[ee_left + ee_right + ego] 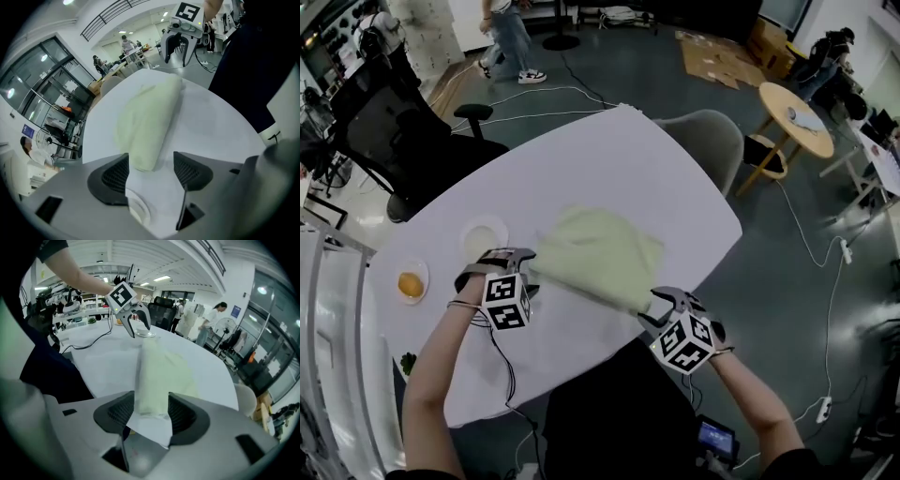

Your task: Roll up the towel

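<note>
A pale green towel point(598, 255) lies on the white table point(628, 159), its near edge rolled into a loose tube that runs between my two grippers. My left gripper point(508, 255) stands at the roll's left end. In the left gripper view its jaws point(151, 171) are wide open, the roll's end point(146, 154) lies just ahead between them, and the pads stay clear of it. My right gripper point(673, 298) is at the right end. In the right gripper view it point(150, 413) is open, and the roll's end point(151, 399) fills the gap between the pads, low on the table.
A white bowl point(484, 236) sits just left of the towel, and a small dish with an orange thing point(412, 284) stands near the table's left edge. A black office chair point(403, 131) and a grey chair point(712, 141) stand beyond the table. Cables cross the floor.
</note>
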Demonstrator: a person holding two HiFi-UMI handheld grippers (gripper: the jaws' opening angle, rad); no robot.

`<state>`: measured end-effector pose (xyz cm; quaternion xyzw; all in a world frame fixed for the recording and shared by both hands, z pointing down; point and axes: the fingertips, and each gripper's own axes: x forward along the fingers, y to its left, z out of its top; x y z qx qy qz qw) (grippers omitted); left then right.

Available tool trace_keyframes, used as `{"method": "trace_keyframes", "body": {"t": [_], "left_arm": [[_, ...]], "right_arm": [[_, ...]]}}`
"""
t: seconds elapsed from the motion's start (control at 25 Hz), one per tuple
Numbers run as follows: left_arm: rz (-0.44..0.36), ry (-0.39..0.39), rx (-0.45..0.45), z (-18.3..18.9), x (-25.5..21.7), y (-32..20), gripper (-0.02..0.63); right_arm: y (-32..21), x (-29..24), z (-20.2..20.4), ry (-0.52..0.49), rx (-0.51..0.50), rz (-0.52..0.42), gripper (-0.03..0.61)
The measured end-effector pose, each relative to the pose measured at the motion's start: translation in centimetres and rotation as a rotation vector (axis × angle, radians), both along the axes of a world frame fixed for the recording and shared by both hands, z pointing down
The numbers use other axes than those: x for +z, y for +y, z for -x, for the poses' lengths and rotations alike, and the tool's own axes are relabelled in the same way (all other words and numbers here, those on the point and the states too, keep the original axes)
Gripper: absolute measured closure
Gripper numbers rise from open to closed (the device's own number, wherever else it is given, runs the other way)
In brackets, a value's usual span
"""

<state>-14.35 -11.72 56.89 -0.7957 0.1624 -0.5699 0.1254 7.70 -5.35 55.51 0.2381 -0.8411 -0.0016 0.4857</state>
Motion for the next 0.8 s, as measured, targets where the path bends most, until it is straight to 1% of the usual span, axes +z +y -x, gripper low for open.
{"method": "trace_keyframes", "body": {"t": [0.16, 0.36, 0.4, 0.48, 0.52, 0.64, 0.72, 0.76, 0.8], "left_arm": [[0.008, -0.023, 0.005, 0.5, 2.2, 0.8, 0.288], [0.006, -0.053, 0.006, 0.5, 4.4, 0.5, 0.291], [-0.007, -0.063, 0.004, 0.5, 4.7, 0.2, 0.312], [-0.051, -0.081, 0.002, 0.5, 5.0, -0.7, 0.408], [-0.066, -0.090, 0.006, 0.5, 5.2, -1.0, 0.436], [-0.078, -0.114, 0.028, 0.0, 5.6, -1.6, 0.443], [-0.092, -0.137, 0.038, -0.1, 6.0, -2.0, 0.445], [-0.099, -0.147, 0.038, -0.2, 6.2, -2.3, 0.461], [-0.103, -0.154, 0.036, -0.3, 6.3, -2.5, 0.492]], "right_arm": [[1.6, 1.9, 1.2, 0.035, -0.009, 0.004, 0.333], [2.1, 5.0, 1.0, 0.100, -0.003, 0.019, 0.333], [2.0, 5.5, 0.9, 0.112, -0.004, 0.017, 0.333], [1.6, 6.2, 0.7, 0.133, -0.007, 0.008, 0.333], [1.4, 6.5, 0.6, 0.142, -0.010, 0.002, 0.336], [0.8, 7.3, 0.5, 0.160, -0.017, -0.004, 0.355], [0.3, 7.6, 0.4, 0.170, -0.020, -0.015, 0.378], [0.1, 7.6, 0.3, 0.174, -0.022, -0.022, 0.400], [-0.2, 7.6, 0.2, 0.177, -0.025, -0.025, 0.432]]}}
